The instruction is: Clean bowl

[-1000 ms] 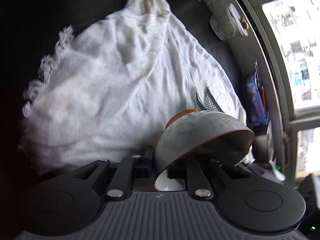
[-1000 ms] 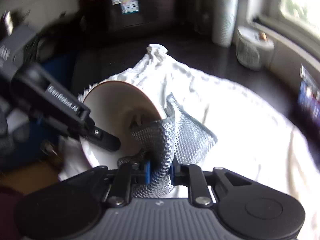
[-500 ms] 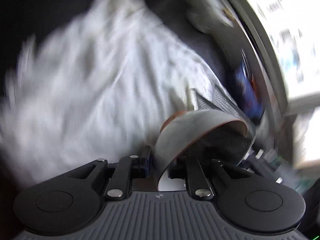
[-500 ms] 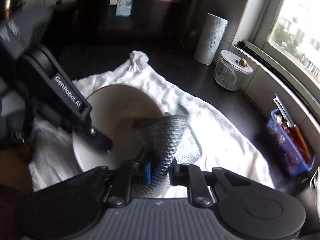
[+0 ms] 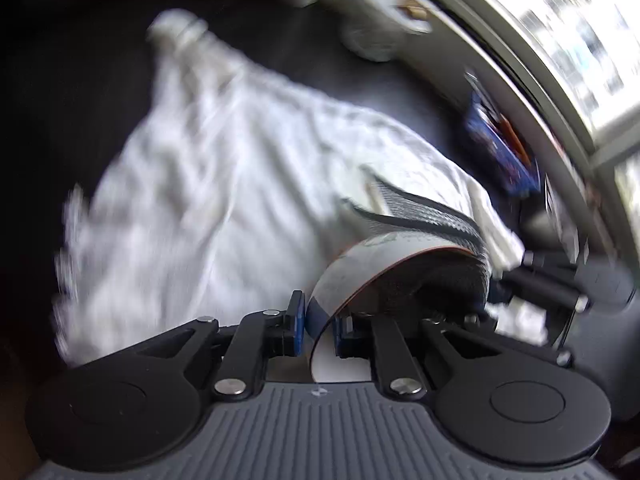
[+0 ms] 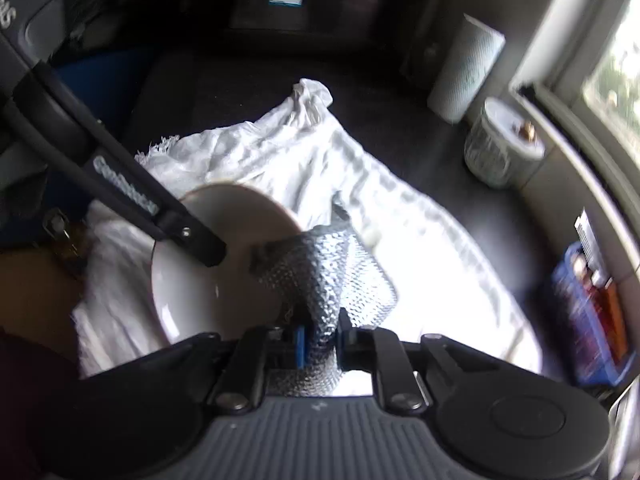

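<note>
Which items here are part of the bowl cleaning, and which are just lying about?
In use: bowl, silver mesh scrubbing cloth, left gripper, right gripper.

Lying about: white cloth underneath, paper towel roll, lidded jar, blue basket.

Your two matching black grippers

Your left gripper [image 5: 320, 326] and right gripper [image 6: 320, 338] each show blue pads, silver screws, ribbed grey housing; white lettering marks one finger.

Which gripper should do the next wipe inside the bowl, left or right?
Right. The right gripper is shut on the mesh cloth, which already lies over the bowl rim into its inside. The left gripper is clamped on the bowl's rim, so it should just hold the bowl steady.
</note>
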A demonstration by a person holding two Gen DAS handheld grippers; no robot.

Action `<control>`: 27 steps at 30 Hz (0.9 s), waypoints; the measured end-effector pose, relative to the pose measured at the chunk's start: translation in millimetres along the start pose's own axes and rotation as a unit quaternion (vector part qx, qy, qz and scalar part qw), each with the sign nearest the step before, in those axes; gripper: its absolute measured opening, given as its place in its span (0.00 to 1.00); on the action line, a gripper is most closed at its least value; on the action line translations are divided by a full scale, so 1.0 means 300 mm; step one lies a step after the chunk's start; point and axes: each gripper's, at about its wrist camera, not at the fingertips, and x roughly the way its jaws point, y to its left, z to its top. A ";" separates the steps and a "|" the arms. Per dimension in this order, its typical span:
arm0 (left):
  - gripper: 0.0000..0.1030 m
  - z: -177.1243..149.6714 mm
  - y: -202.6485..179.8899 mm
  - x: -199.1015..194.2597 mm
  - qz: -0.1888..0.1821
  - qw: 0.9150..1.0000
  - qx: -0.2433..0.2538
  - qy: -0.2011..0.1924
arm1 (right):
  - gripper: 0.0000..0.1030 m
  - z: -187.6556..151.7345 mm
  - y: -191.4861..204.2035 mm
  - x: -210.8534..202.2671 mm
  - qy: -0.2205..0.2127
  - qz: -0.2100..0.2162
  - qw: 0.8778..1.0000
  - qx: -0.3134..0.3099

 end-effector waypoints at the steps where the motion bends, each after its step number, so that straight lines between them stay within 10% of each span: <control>1: 0.13 -0.006 0.015 0.003 -0.006 1.000 -0.018 0.001 | 0.16 -0.001 0.002 0.007 -0.001 0.002 1.000 0.003; 10: 0.13 -0.056 0.162 0.052 -0.068 0.979 -0.193 0.024 | 0.17 -0.017 0.022 0.019 -0.003 0.019 0.999 0.036; 21: 0.14 -0.072 0.193 0.097 -0.122 0.953 -0.273 0.047 | 0.18 -0.029 0.017 -0.003 -0.013 0.007 0.999 0.048; 27: 0.14 -0.039 0.128 0.080 -0.094 0.975 -0.198 0.044 | 0.17 -0.033 -0.044 -0.017 -0.010 0.027 0.996 0.082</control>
